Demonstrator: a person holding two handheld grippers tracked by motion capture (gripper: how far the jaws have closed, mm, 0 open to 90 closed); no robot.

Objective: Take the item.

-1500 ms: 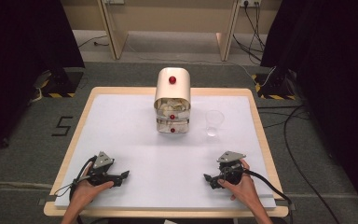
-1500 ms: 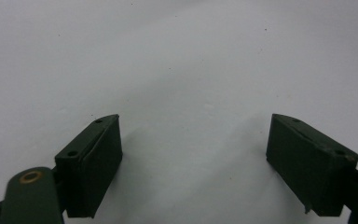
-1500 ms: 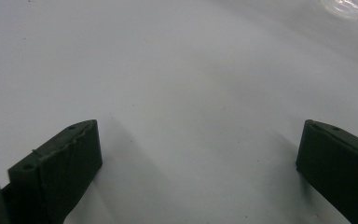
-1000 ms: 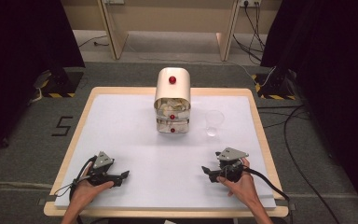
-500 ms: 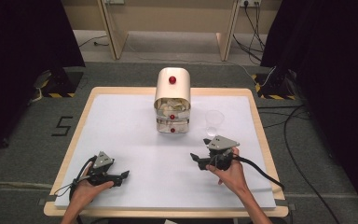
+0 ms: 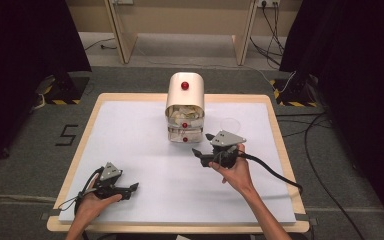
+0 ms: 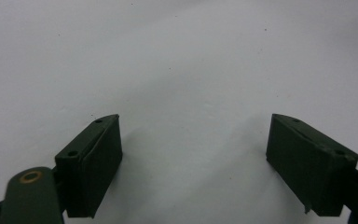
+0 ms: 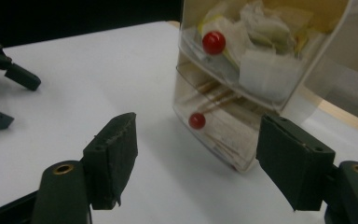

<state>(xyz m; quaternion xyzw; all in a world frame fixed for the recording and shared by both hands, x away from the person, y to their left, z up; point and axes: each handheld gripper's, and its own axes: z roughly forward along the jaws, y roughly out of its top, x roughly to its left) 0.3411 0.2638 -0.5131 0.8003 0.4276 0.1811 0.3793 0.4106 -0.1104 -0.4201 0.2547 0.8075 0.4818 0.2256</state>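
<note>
In the middle of the table (image 6: 130,125), toward its far edge, stood the small drawer unit (image 6: 185,107), its two clear drawers facing me, each with a red knob. I had the right gripper (image 6: 203,151) just in front of it and a little to its right side, and its jaws had just been closing somewhat, though they stood well apart with nothing between them. In the right gripper view the lower red knob (image 8: 196,121) sat between the jaw tips but farther off, not yet reached, with the upper red knob (image 8: 213,42) above it. I judged the step to be reaching for the lower drawer's knob; to do it well I needed to line both pads level with that knob, narrow the jaws only once they straddled it, and pull straight out so the light unit would not slide. The left gripper (image 6: 135,187) rested near the table's front left, jaws wide open over bare surface, free to steady the unit. A clear cup (image 6: 230,124) stood close behind my right hand (image 6: 237,170), worth avoiding.
</note>
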